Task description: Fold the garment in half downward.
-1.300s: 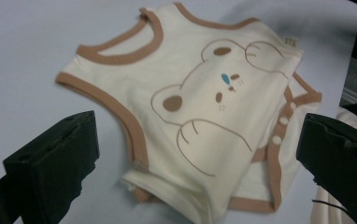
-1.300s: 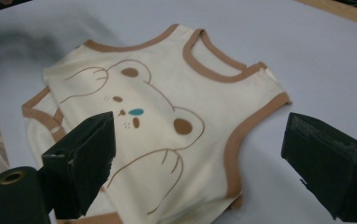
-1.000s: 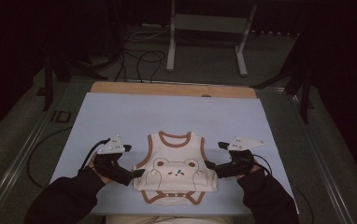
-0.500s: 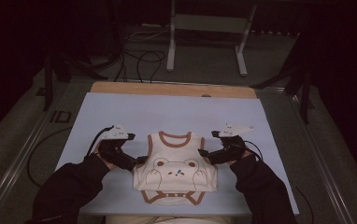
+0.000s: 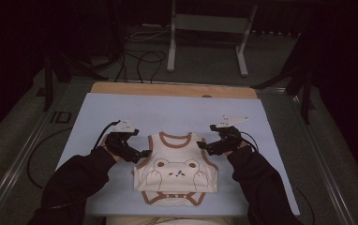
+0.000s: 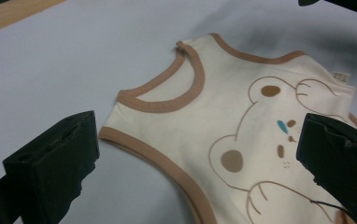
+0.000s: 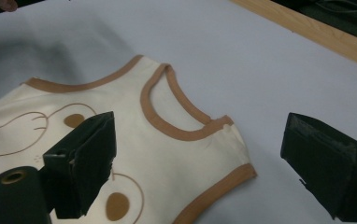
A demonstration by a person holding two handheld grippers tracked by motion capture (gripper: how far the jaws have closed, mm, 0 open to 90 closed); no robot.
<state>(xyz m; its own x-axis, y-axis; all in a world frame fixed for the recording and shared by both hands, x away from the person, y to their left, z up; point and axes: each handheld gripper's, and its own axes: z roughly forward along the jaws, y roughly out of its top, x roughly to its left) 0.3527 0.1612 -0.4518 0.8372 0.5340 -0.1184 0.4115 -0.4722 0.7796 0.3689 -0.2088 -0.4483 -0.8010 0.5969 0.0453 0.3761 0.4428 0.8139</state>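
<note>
High view: vest [image 5: 176, 171] lies flat on the tabletop [image 5: 121, 108], unfolded. Left tool [image 5: 144, 153] and right tool [image 5: 200, 146] gape at its armholes, nothing gripped; folding looks all ahead.

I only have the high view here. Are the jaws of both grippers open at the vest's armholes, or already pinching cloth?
Observer: Left gripper is open; its jaws straddle the brown armhole trim of the vest, one over the table, one over the bear print.
Operator: And the right?
Observer: Right gripper is open too, astride the other shoulder strap, not pinching cloth.
Operator: Any labels I might snag?
Observer: A small tag shows at the vest's far armhole in the left gripper view.
</note>
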